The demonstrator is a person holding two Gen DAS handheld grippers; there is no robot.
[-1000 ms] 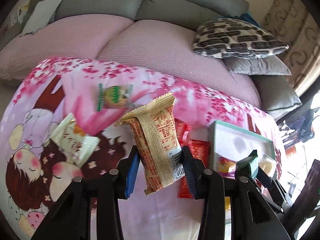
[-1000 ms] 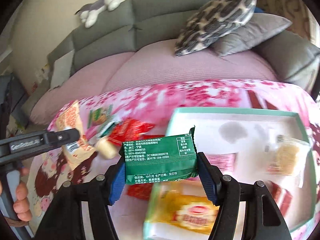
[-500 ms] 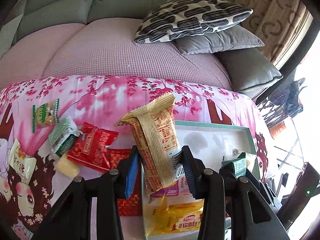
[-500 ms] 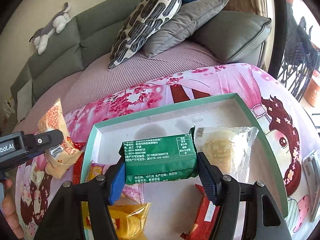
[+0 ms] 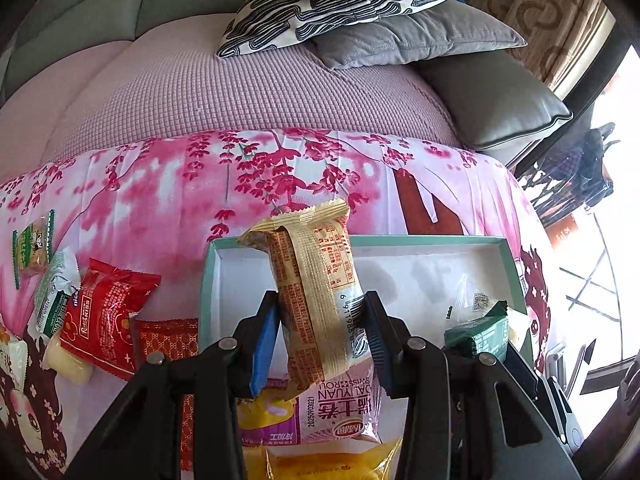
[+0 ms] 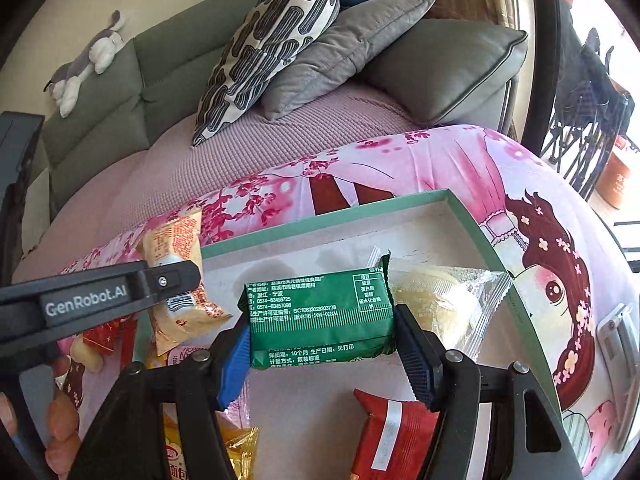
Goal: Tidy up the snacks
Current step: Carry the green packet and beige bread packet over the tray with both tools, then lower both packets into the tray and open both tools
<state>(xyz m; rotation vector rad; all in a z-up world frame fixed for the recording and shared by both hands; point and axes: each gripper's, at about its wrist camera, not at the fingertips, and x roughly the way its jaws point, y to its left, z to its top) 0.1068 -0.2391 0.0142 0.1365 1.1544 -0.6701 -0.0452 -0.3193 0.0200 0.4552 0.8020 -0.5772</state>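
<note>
My left gripper (image 5: pixel 320 332) is closed on a tan snack packet (image 5: pixel 316 292), held upright between the blue finger pads (image 5: pixel 264 344), above the near left part of the green-rimmed box (image 5: pixel 424 241). My right gripper (image 6: pixel 322 354) is clamped on a green snack packet (image 6: pixel 320 316), held flat with the printed side up, over the middle of the box (image 6: pixel 328 216).

In the box: a clear-wrapped pastry (image 6: pixel 448 304) just behind the green packet, a red packet (image 6: pixel 392 436) below it, a pink Swiss roll pack (image 5: pixel 336 416) and a yellow packet (image 5: pixel 320 464) at the near left.

Outside the box, on the pink floral cloth (image 5: pixel 160 184): a red packet (image 5: pixel 104 320) and a small green-edged packet (image 5: pixel 34 246).
</note>
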